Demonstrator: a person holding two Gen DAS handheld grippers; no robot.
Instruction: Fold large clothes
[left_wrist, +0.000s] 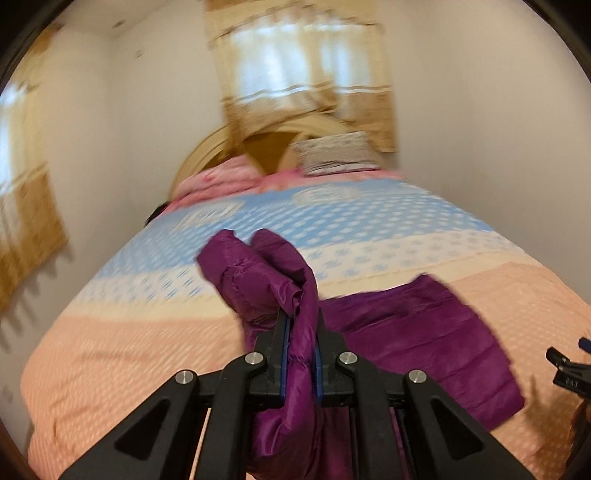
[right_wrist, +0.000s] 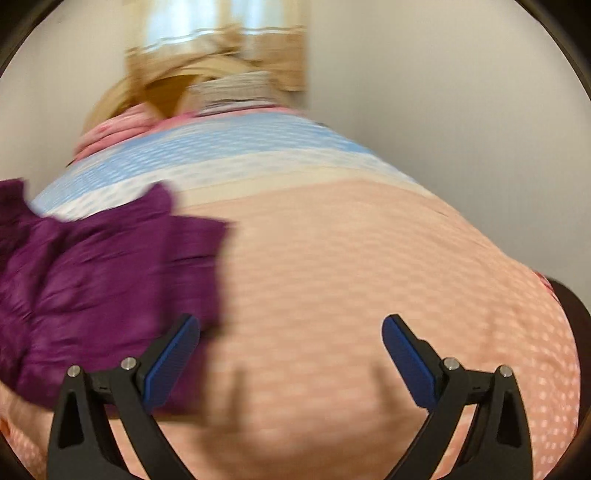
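purple jacket (left_wrist: 424, 332), no legible writing

Jacket (left_wrist: 417, 332): deep purple, glossy, plain. Bedspread (right_wrist: 351, 266): peach band with pale dots nearest, cream stripe, then white and sky-blue dotted bands. Blanket (left_wrist: 218, 181) at head: pink. Pillow (left_wrist: 338, 153): grey-white, fine print. Curtains (left_wrist: 306, 92): tan and cream. Gripper pads (right_wrist: 173, 356): blue on black.

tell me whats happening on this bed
A person with a gripper in each hand is folding a purple jacket on the bed. The left gripper is shut on a bunched part of it, lifted off the bedspread. The right gripper is open and empty, beside the jacket.
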